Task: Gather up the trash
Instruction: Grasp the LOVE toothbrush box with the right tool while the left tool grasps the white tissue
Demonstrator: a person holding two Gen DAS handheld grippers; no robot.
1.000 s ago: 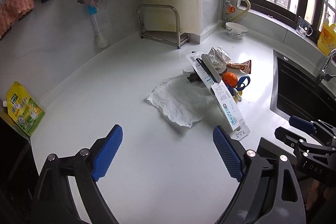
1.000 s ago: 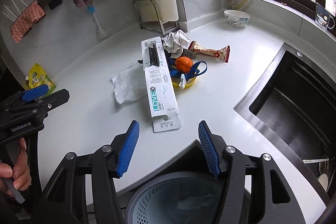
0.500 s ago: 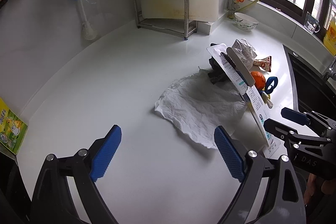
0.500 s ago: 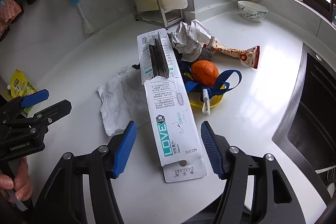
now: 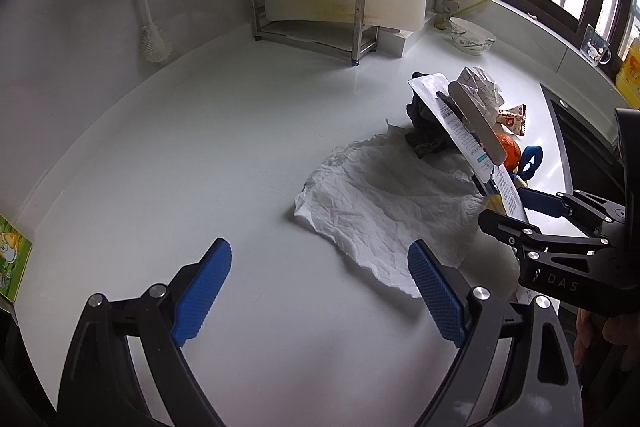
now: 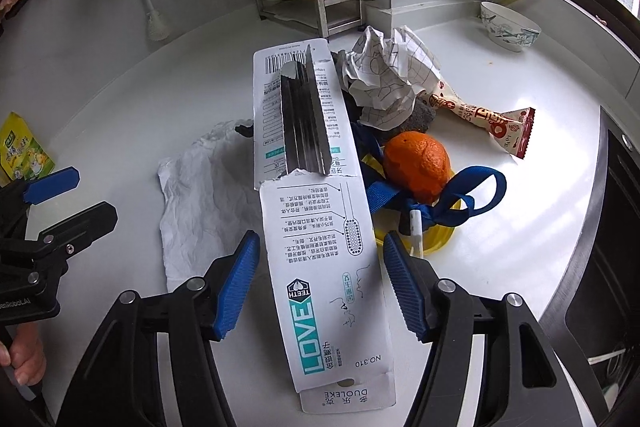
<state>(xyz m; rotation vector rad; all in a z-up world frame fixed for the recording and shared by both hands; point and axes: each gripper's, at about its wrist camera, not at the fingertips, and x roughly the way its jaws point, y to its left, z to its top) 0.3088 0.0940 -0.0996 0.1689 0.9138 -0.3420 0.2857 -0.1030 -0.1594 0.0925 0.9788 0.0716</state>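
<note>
- Here, my left gripper (image 5: 320, 291) hangs wide open and empty over the white counter (image 5: 180, 167), its right pad near the edge of a crumpled paper towel (image 5: 384, 203).
- My right gripper (image 6: 320, 287) is also wide open, its pads either side of a long toothbrush package (image 6: 316, 227), not yet pinching it.
- I judge closing on this card comes next.
- Further right lie a paper ball (image 6: 388, 71), an orange (image 6: 418, 165), a blue strap (image 6: 464, 195) and a snack wrapper (image 6: 488, 119); the sink (image 6: 616, 227) lies rightmost.
- The card leans on the pile, so lifting may drag neighbours.
</note>
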